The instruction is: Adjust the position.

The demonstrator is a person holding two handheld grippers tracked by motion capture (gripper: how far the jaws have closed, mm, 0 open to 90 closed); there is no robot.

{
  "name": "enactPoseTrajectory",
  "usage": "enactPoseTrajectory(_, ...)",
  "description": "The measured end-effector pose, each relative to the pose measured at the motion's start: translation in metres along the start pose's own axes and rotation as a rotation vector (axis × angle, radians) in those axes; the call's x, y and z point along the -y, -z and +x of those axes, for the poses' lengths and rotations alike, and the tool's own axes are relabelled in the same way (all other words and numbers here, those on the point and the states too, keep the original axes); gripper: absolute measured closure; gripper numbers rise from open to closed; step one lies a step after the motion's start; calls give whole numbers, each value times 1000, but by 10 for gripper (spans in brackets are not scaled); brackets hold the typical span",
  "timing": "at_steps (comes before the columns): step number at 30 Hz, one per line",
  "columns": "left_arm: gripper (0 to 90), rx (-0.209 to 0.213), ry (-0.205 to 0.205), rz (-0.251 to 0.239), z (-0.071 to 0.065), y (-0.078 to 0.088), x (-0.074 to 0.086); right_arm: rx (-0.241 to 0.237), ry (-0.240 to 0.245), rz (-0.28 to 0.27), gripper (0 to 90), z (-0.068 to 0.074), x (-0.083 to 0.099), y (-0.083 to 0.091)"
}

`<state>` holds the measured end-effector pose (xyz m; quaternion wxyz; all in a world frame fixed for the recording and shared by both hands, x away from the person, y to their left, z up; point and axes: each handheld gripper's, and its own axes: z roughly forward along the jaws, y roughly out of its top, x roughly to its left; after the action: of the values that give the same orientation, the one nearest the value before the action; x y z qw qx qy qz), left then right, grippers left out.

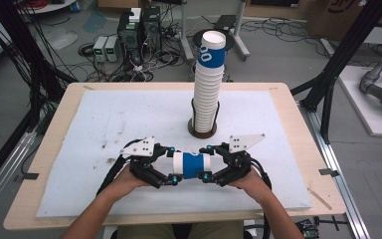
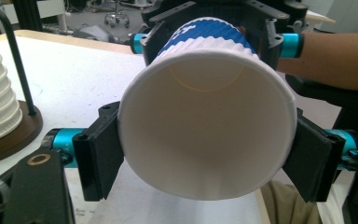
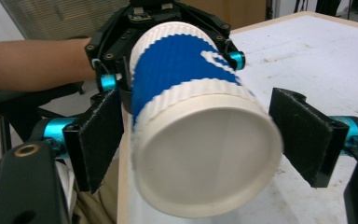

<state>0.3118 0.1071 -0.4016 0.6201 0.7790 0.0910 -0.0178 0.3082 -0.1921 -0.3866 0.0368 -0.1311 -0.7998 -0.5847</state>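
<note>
A blue-and-white ribbed paper cup [image 1: 191, 165] lies sideways in the air near the table's front edge, between both grippers. My left gripper [image 1: 173, 167] is shut on its wide rim end; in the left gripper view both pads [image 2: 100, 156] press on the rim of the cup [image 2: 205, 126], whose open mouth faces the camera. My right gripper [image 1: 208, 163] stands around the base end. In the right gripper view the cup's base [image 3: 205, 158] sits between the open jaws, with a gap showing at the right pad [image 3: 303, 135].
A tall stack of white paper cups [image 1: 210, 84] stands in a wire holder on a round brown base [image 1: 202, 130] behind the grippers, mid-table. A white foam board [image 1: 129, 124] covers the wooden table. Computers and cables lie on the floor beyond.
</note>
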Motion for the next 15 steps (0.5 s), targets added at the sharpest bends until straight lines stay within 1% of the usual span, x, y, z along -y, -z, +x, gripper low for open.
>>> enactPoseTrajectory(1,228,0,4,-8,0,0,0,0,6,-1,193,0,0,0)
enactPoseTrajectory(3,229,-3,2,-3,1,1,-1,10,6,-7,193,1,-1,1)
enactPoseTrajectory(7,230,-23,0,21,2,4,-3,70,-5,-29,193,1,-5,7)
enactPoseTrajectory(9,232,-38,-4,45,2,8,-6,65,18,-19,193,1,-7,10)
enactPoseTrajectory(10,234,-38,-8,54,2,9,-7,52,44,-7,192,3,-8,12)
enactPoseTrajectory(12,234,-52,-22,89,1,11,-12,68,73,8,193,5,-9,14)
enactPoseTrajectory(14,235,-48,-29,113,0,13,-17,82,109,38,192,6,-12,15)
enactPoseTrajectory(15,235,-47,-31,120,0,14,-19,102,121,53,192,6,-13,15)
